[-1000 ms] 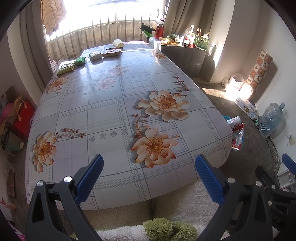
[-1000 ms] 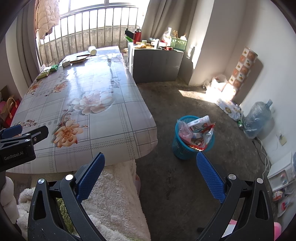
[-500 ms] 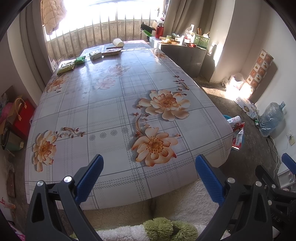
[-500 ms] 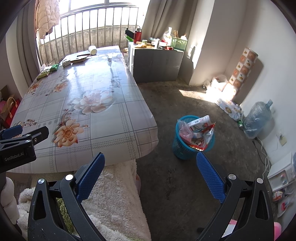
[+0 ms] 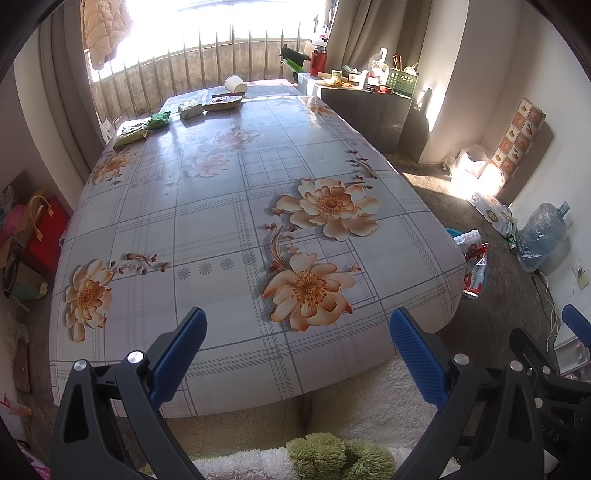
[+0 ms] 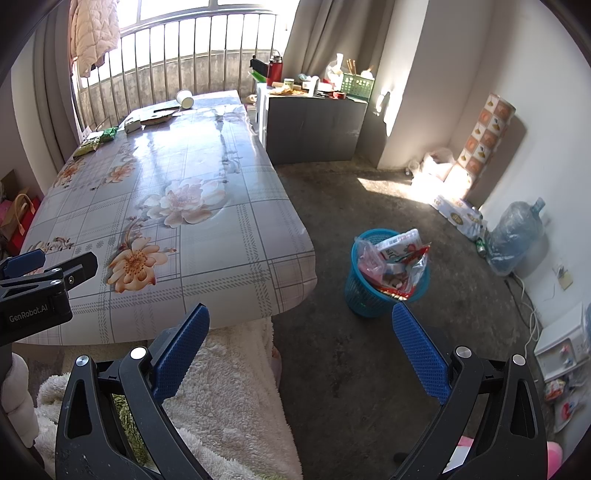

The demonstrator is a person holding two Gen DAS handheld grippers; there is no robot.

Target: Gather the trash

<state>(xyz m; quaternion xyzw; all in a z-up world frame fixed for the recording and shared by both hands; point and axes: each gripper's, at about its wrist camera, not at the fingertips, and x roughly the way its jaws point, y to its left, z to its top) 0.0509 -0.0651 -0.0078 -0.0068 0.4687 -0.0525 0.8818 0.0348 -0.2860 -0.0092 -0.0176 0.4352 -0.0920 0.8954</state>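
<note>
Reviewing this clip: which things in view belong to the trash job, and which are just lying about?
Job: green packets, small box, paper cup, blue bin, both open grippers.

Lying about: water jug, red flask, green basket, jacket.

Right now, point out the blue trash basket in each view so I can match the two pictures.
Left wrist view: the blue trash basket peeks out at the right, mostly hidden behind the table's near right corner.
Right wrist view: blue trash basket stands in full sight on the floor, right of centre.
Shared landmark: the white paper cup lying at the table's far end.
</note>
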